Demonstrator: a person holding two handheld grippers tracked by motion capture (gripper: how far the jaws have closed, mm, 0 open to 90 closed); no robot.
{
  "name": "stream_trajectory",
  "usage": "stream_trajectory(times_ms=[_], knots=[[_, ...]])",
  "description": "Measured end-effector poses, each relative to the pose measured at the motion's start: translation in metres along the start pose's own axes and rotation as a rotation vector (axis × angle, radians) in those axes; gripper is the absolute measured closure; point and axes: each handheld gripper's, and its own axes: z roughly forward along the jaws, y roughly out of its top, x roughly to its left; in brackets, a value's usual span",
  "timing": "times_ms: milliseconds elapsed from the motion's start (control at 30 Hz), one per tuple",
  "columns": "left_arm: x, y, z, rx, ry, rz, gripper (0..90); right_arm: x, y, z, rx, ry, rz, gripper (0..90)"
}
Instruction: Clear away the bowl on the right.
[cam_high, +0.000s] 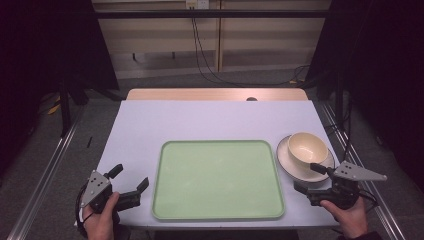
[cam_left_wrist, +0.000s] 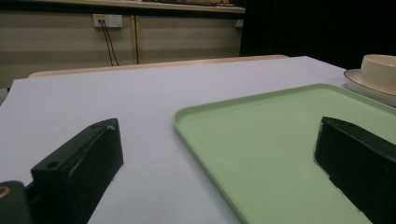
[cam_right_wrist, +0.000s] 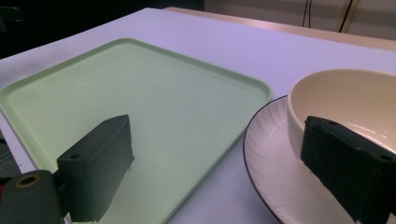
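- I take the green tray (cam_high: 218, 180) as my landmark; it lies flat at the middle of the white table (cam_high: 210, 117), close to the near edge, with nothing on it.
- My right gripper (cam_high: 309, 179) sits just off the tray's right edge, near its front corner, held in my right hand (cam_high: 346, 216).
- Its jaws stand wide apart and grip nothing; in the right gripper view one jaw hangs over the tray's corner and the other in front of the bowl.
- The cream bowl (cam_high: 307, 148) stands upright on a white saucer with a dark rim (cam_high: 292, 162), just to the right of the tray's far right corner, not touching the tray.
- The right gripper's upper jaw tip reaches over the saucer's near rim; I cannot tell whether it touches.
- My left gripper (cam_high: 131, 179) rests just off the tray's left edge near its front corner, in my left hand (cam_high: 101, 220).
- Its jaws also gape wide and hold nothing; in the left gripper view they straddle the tray's left rim.
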Motion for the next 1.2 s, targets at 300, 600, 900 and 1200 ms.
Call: stream_trajectory(times_ms=[300, 600, 900, 1200], knots=[[0.000, 0.000, 0.001, -0.002, 0.002, -0.005, 1.3, -0.004, -0.001, 0.002, 0.027, 0.014, 0.008, 11.0], [0.000, 0.000, 0.000, 0.001, 0.005, 0.010, 1.3, -0.004, -0.003, 0.001, 0.041, -0.004, 0.004, 15.6], [-0.001, 0.001, 0.002, 0.003, -0.006, 0.018, 1.3, -0.008, 0.002, -0.004, 0.044, -0.017, 0.012, 20.2], [0.000, 0.001, 0.003, -0.001, -0.009, 0.014, 1.3, -0.021, 0.009, -0.009, 0.083, -0.022, 0.037, 21.0]])
